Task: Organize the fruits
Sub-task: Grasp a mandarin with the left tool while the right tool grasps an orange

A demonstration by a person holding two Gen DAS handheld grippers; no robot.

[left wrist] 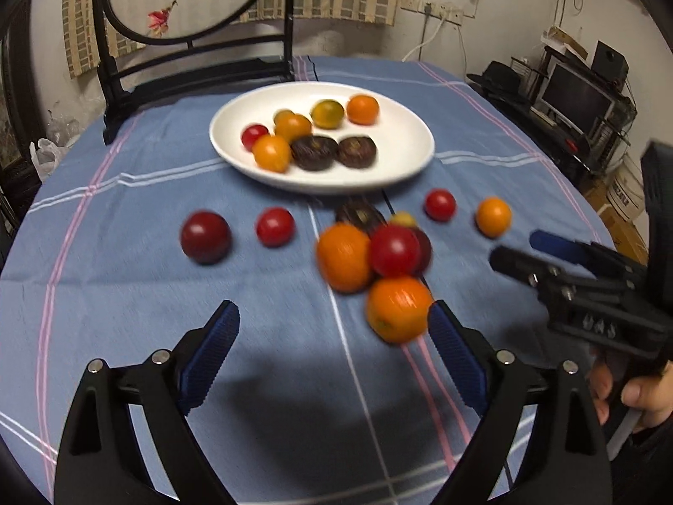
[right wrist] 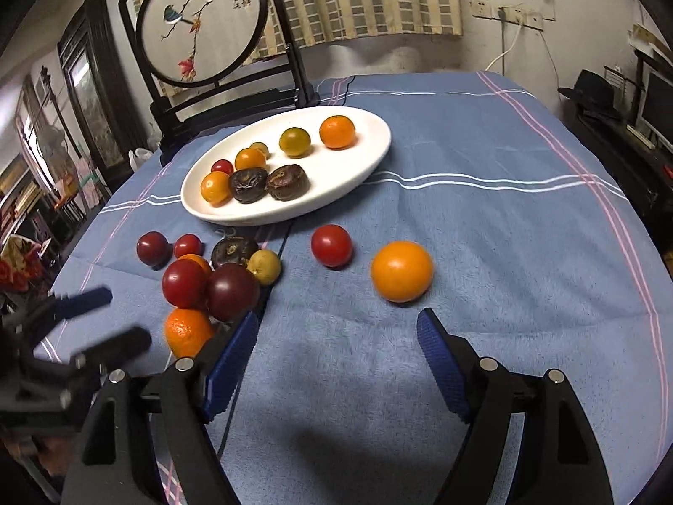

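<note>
Fruit on plate: white plate point(right wrist: 370, 155) is sitting toward the far side of the blue striped tablecloth point(right wrist: 504, 252), carrying orange, red and greenish round fruits plus two dark wrinkled ones point(right wrist: 269, 183).
Fruit off plate: a loose cluster point(right wrist: 210, 286) is lying on the cloth in front of the plate (reds, oranges, one dark wrinkled, one small yellow-green, several touching); a red fruit point(right wrist: 331, 245) and a large orange point(right wrist: 401, 271) are lying apart, to the right of the cluster.
Left gripper: left gripper point(left wrist: 332, 336) is hovering low over the cloth, jaws standing wide apart, gripping nothing; blue pads are showing bare.
Left gripper vs fruit: a blurred orange point(left wrist: 397, 309) is lying just beside the inner face of the right-hand finger (contact cannot be told), with the cluster beyond it.
Right gripper: right gripper point(right wrist: 336, 338) is also spreading wide and holding nothing.
Right gripper vs fruit: the large orange is lying just ahead of the fingertips, nearer the right-hand one, not between the pads; the cluster is sitting by the left-hand finger.
Hand: a person's hand point(left wrist: 631, 391) is gripping the right gripper's handle, seen from the left wrist view.
Background: a round embroidered screen point(right wrist: 202, 21) is standing behind the plate.
</note>
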